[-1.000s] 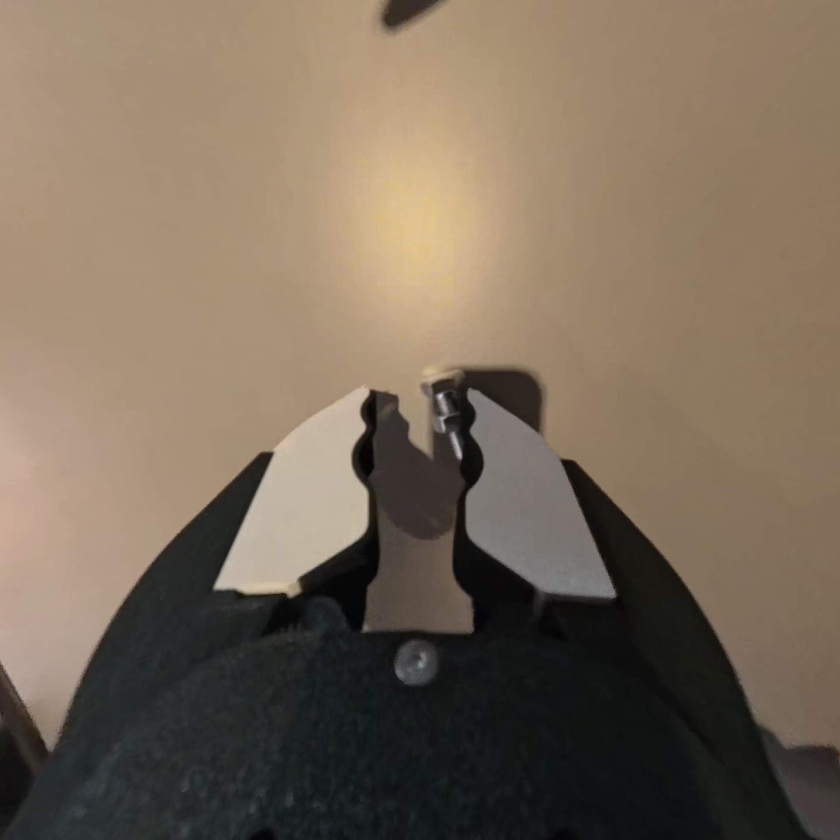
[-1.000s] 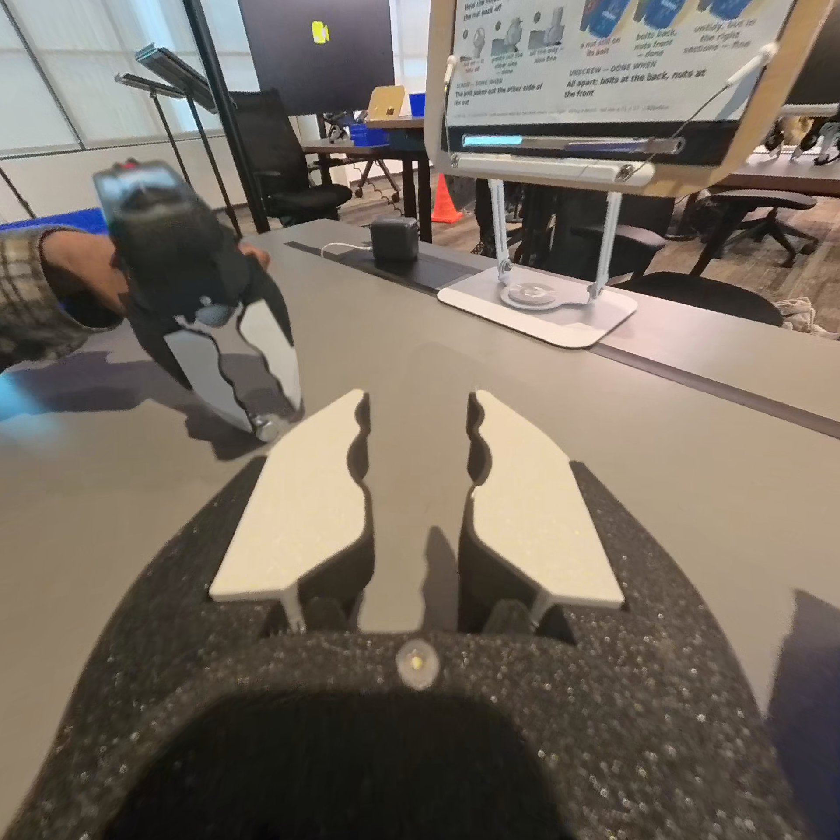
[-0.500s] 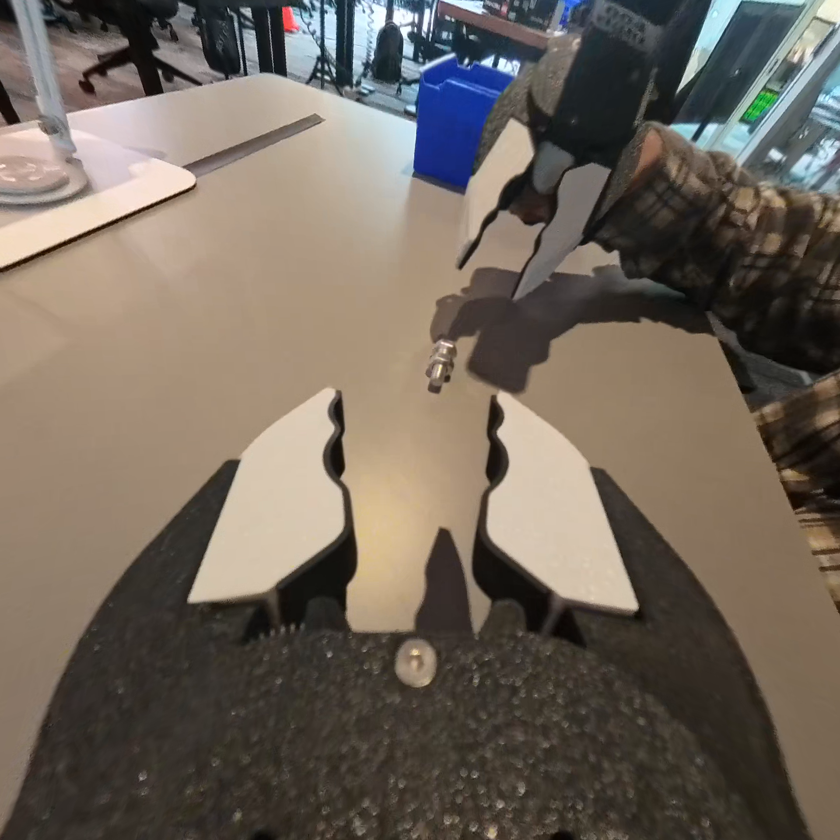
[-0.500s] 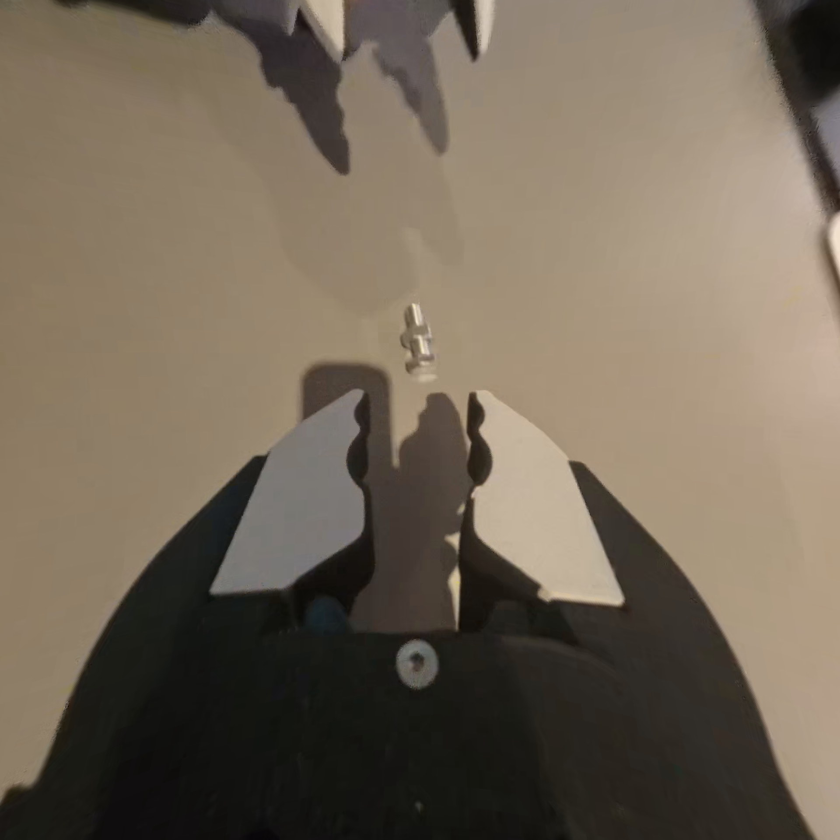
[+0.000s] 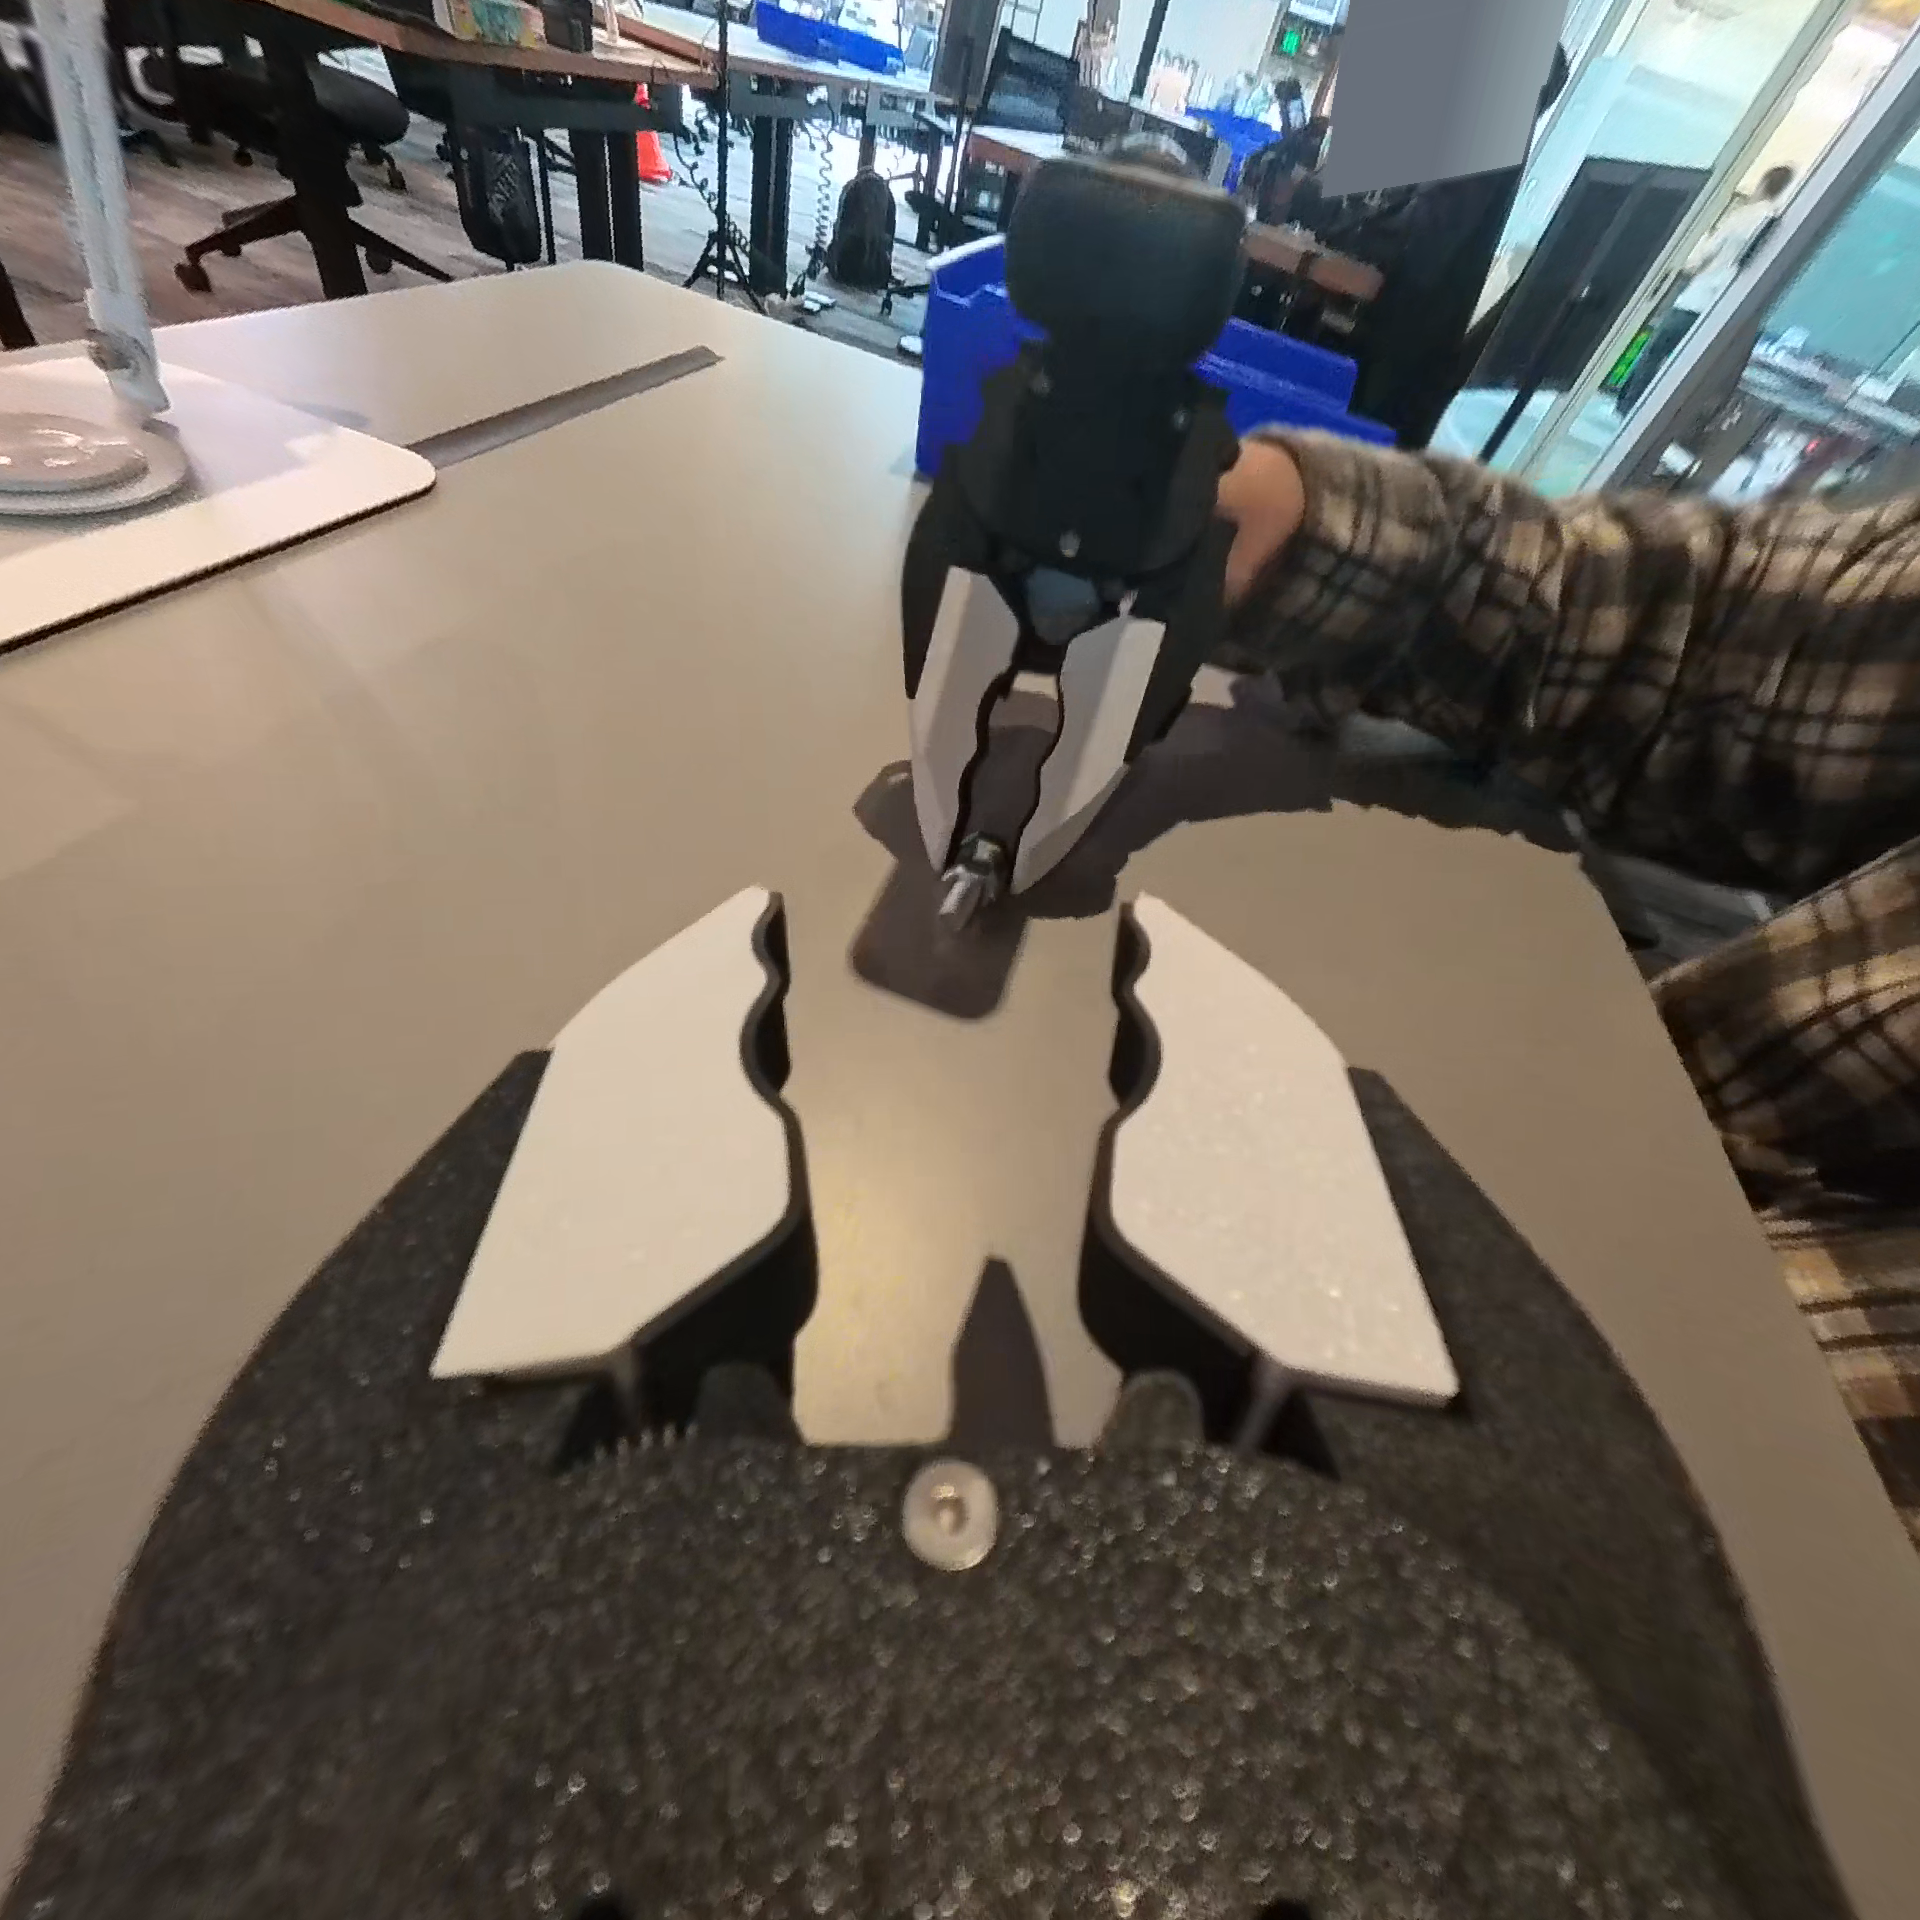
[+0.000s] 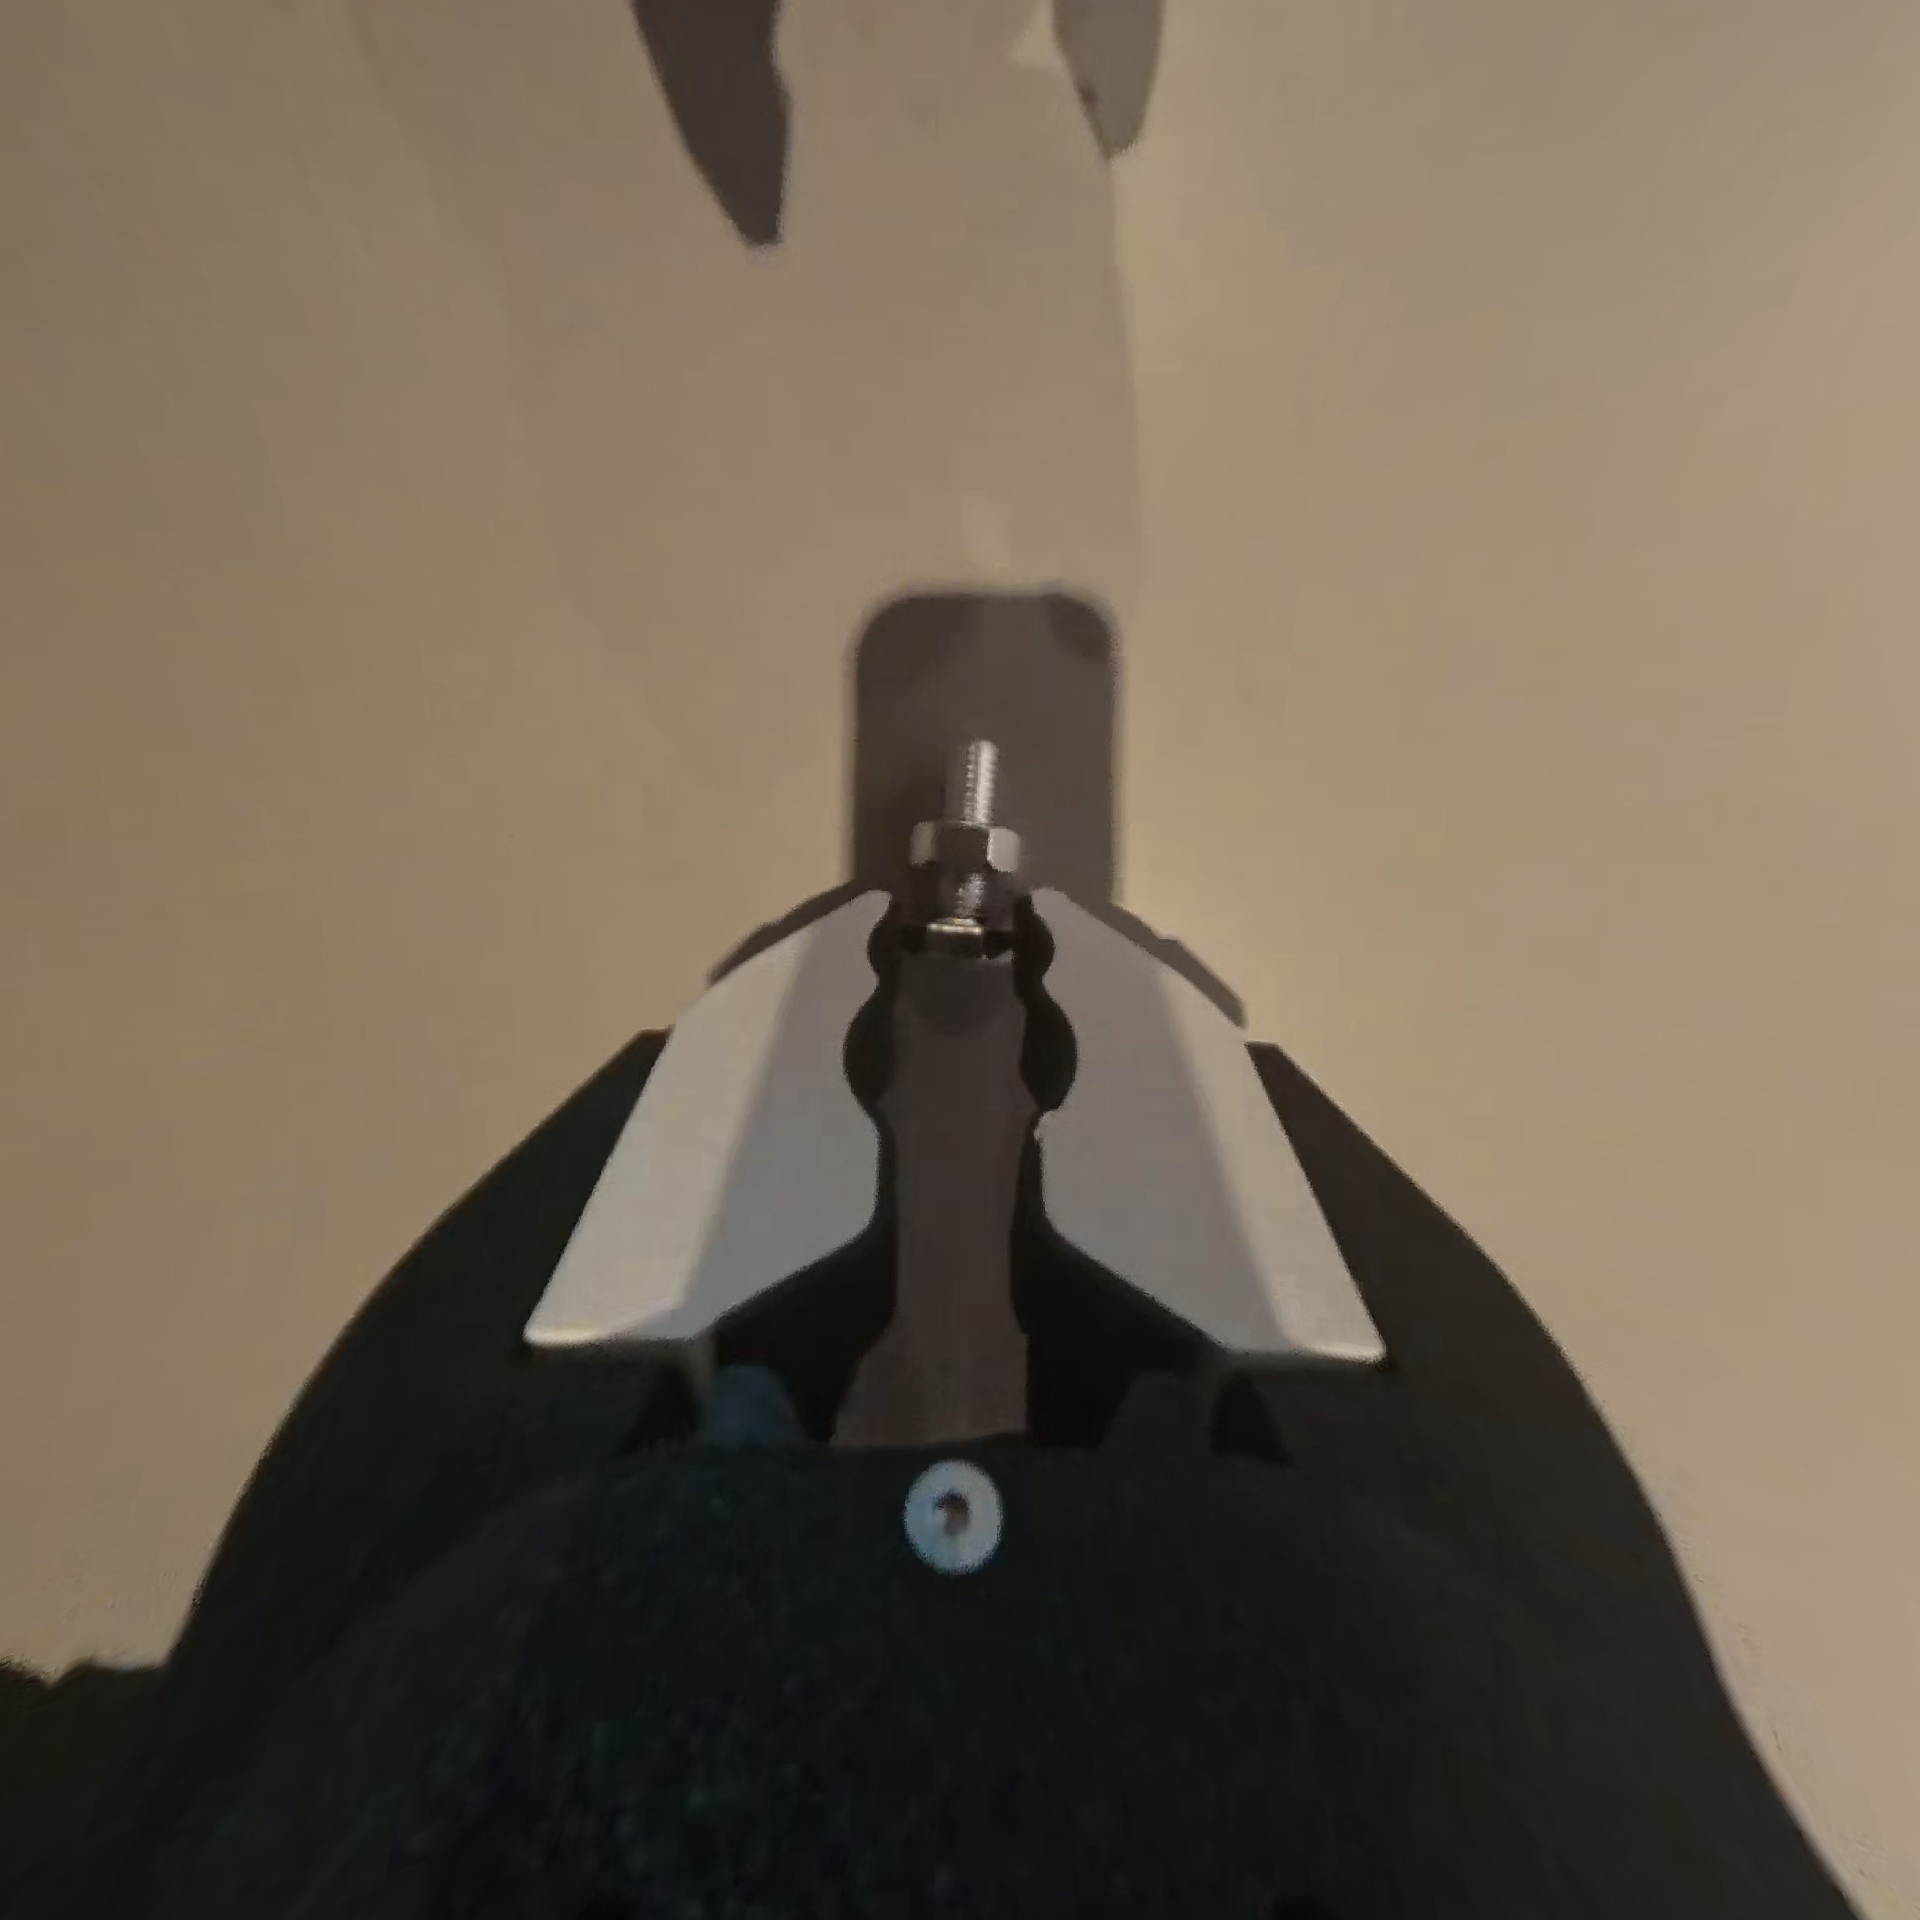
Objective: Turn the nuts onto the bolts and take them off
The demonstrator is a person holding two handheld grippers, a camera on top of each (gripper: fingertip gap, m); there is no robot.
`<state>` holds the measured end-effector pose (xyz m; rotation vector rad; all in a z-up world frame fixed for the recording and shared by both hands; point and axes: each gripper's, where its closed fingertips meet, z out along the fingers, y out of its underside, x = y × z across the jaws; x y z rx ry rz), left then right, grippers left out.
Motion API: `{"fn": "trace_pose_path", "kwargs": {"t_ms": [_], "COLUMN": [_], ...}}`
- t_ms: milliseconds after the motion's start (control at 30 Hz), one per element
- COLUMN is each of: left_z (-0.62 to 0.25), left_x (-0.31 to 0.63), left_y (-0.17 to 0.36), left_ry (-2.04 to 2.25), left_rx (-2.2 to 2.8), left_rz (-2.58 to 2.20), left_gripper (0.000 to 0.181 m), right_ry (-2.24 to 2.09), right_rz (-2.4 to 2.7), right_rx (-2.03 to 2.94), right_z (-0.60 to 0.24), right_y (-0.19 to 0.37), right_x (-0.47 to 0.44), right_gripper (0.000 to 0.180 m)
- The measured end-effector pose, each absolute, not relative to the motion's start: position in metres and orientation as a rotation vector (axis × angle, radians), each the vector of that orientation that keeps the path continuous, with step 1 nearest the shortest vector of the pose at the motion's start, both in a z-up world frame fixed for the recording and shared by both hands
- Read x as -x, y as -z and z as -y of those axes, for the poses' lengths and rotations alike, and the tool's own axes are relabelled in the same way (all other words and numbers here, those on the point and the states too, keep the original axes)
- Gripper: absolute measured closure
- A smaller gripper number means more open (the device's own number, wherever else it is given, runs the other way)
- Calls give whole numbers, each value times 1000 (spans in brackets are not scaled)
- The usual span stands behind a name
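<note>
Right claw (image 6: 961, 930) pinches small silver metal bolt (image 6: 968, 821) w/ hex nut (image 6: 964, 847) on it, above tan desk (image 6: 416, 623). Left claw (image 5: 951, 925) spread wide, empty.

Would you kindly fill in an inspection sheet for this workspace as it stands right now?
Surface: grey table, smooth, shadowed under the tools.
Job's things: one bolt with its nut threaded on, shank tip free.
Clutter: white stand base at far left; blue bin at the far edge.
Grippers: right hand-held gripper shut on the bolt head, tips down at the table; left hand-held gripper open, empty.
Cables: nothing seen.
Surroundings: office desks, chairs, glass wall.
</note>
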<state>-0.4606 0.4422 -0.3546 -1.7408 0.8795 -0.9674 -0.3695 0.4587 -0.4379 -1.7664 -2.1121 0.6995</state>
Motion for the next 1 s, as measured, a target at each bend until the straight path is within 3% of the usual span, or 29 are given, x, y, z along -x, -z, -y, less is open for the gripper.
{"fn": "trace_pose_path", "kwargs": {"t_ms": [167, 500, 700, 1000], "left_z": [-449, -481, -487, -476], "left_x": [463, 426, 370, 338], "left_y": [343, 261, 229, 240], "left_ry": [1044, 1372, 1603, 1535], "left_rx": [1692, 1443, 1320, 1335], "left_rz": [-742, -522, -497, -617], "left_gripper": [125, 137, 145, 153], "right_ry": [-904, -1469, -1525, -1521], "right_rz": [1771, 886, 759, 749], "right_rx": [1783, 1386, 1144, 1082], "right_z": [-463, -478, -468, -460], "right_y": [424, 289, 262, 255], "right_x": [377, 358, 346, 347], "right_gripper": [161, 161, 161, 161]}}
